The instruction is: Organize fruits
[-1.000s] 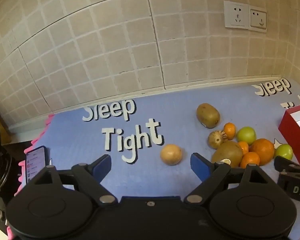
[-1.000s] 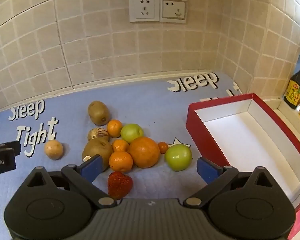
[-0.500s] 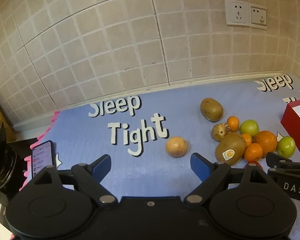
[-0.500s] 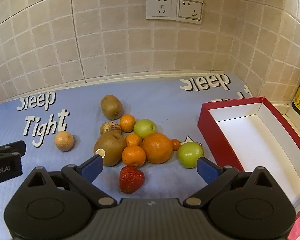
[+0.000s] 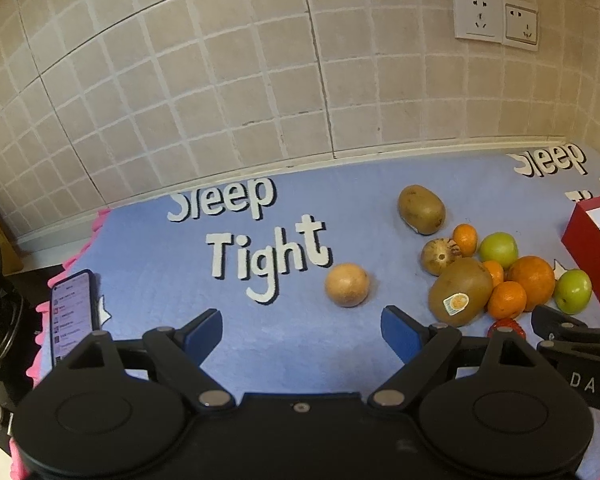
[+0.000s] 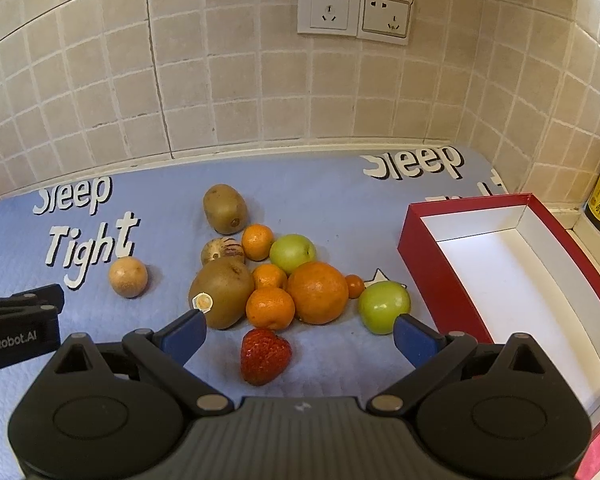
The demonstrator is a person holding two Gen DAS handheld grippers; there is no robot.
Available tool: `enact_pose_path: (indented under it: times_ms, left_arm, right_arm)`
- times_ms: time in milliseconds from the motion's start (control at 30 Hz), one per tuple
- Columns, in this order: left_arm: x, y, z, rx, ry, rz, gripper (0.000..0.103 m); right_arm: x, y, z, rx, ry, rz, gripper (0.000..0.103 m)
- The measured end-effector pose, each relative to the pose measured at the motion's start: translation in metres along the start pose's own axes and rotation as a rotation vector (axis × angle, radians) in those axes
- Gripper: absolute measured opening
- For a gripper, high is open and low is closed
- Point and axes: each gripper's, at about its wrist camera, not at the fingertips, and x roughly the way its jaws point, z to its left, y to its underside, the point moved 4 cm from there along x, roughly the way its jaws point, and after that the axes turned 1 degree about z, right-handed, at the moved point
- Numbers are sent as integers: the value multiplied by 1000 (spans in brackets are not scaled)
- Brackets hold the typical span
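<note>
1. From the left wrist view, your left gripper (image 5: 302, 326) hangs above the blue quilted mat (image 5: 148, 280) with its blue-padded fingers (image 5: 204, 330) spread wide and nothing between them; they touch nothing. The round tan fruit (image 5: 347, 284) lies alone just beyond and slightly right of the gap, apart from the main heap. To its right sit the large brown kiwi with a sticker (image 5: 460, 291), the big orange (image 5: 531, 276) and the near green apple (image 5: 573, 291), with the red box (image 5: 588, 240) at the far right edge. A smartphone (image 5: 73, 312) lies at the mat's near left.

2. From the right wrist view, your right gripper (image 6: 298, 338) is likewise fully released and holds nothing. The red strawberry (image 6: 265, 356) lies directly between the fingers, nearest of all the fruit, untouched. Behind it the heap clusters together: the small mandarin (image 6: 270, 307) touching the big orange, with the near green apple just beside the right finger. The red box's white interior (image 6: 512, 280) shows no fruit.

3. By my judgement nothing is sorted yet; you are at the approach to a first pick. Lower over the strawberry, centre it, and close gently, since it looks soft and may bruise, then carry it right into the box.
</note>
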Motion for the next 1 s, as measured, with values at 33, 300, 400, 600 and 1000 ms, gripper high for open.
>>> enact_pose_path:
  times_ms: [33, 300, 400, 600, 1000]
  left_arm:
    - [0, 0, -1, 2, 0, -2, 102]
    - [1, -1, -7, 9, 10, 0, 102]
    - [1, -2, -8, 11, 13, 2, 102]
    - [4, -2, -8, 11, 16, 7, 102]
    - [6, -1, -10, 12, 26, 11, 102]
  right_arm:
    - [0, 0, 0, 1, 1, 0, 101]
    - [1, 0, -1, 4, 3, 6, 101]
    - [2, 0, -2, 5, 4, 9, 101]
    - [4, -1, -2, 8, 2, 15, 101]
    - [4, -1, -1, 5, 3, 17, 101]
